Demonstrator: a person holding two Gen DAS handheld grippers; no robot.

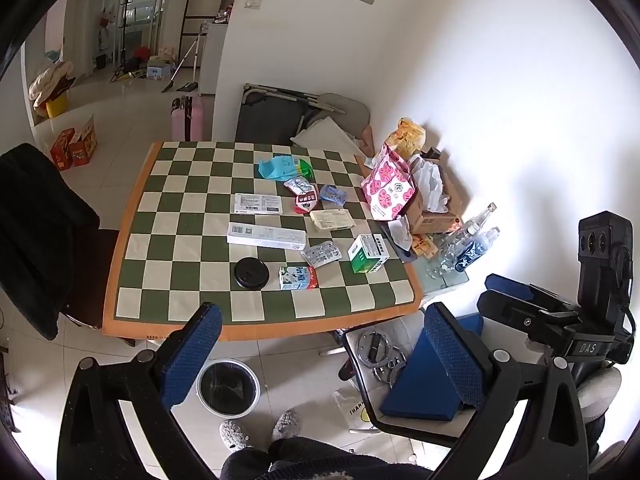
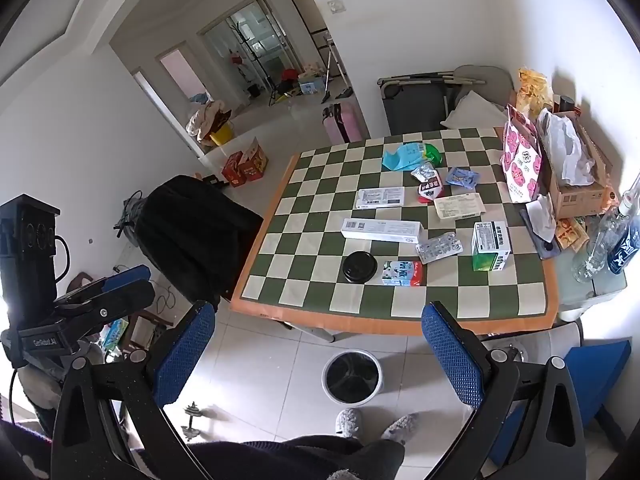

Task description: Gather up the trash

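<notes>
Trash lies scattered on the checkered table (image 1: 168, 248) (image 2: 304, 280): a black round lid (image 1: 251, 273) (image 2: 359, 267), a small milk carton (image 1: 298, 278) (image 2: 401, 273), a blister pack (image 1: 321, 253) (image 2: 439, 248), a green and white box (image 1: 368, 254) (image 2: 490, 245), a long white box (image 1: 266, 235) (image 2: 382, 231) and several wrappers (image 1: 306, 196) (image 2: 430, 184). A white bin with a black liner (image 1: 228, 388) (image 2: 352, 377) stands on the floor before the table. My left gripper (image 1: 322, 354) is open and empty, held above the floor. My right gripper (image 2: 318, 352) is open and empty too.
A chair draped with a black coat (image 1: 36, 232) (image 2: 196, 232) stands left of the table. Bags, a cardboard box (image 1: 434, 208) (image 2: 576, 196) and bottles (image 1: 468, 240) (image 2: 604, 240) crowd the table's right side by the wall. A blue folder (image 1: 424, 380) lies on a stool at right.
</notes>
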